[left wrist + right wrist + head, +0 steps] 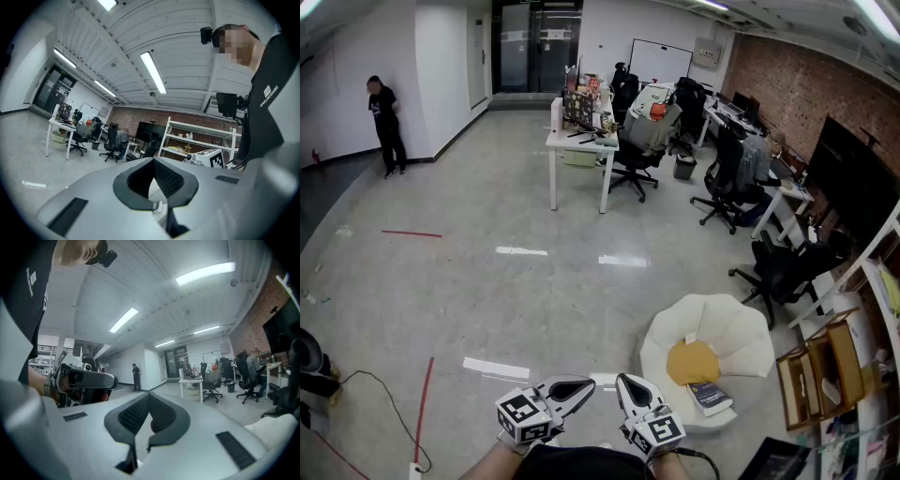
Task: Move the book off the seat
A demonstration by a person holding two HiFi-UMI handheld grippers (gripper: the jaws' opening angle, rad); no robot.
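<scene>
The book (710, 397) lies flat at the near rim of the seat (741, 328), just beside a cushion (692, 362). We judge it stiff, fairly heavy and slick (pinch its free edge). The left gripper (579, 386) and right gripper (627, 384) are closed and empty, left of the seat. Right of it, a crate (846, 364) holds something pale.

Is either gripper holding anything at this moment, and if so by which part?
Nothing is held. The left gripper and right gripper are both shut and empty; the book lies untouched on the white seat.
</scene>
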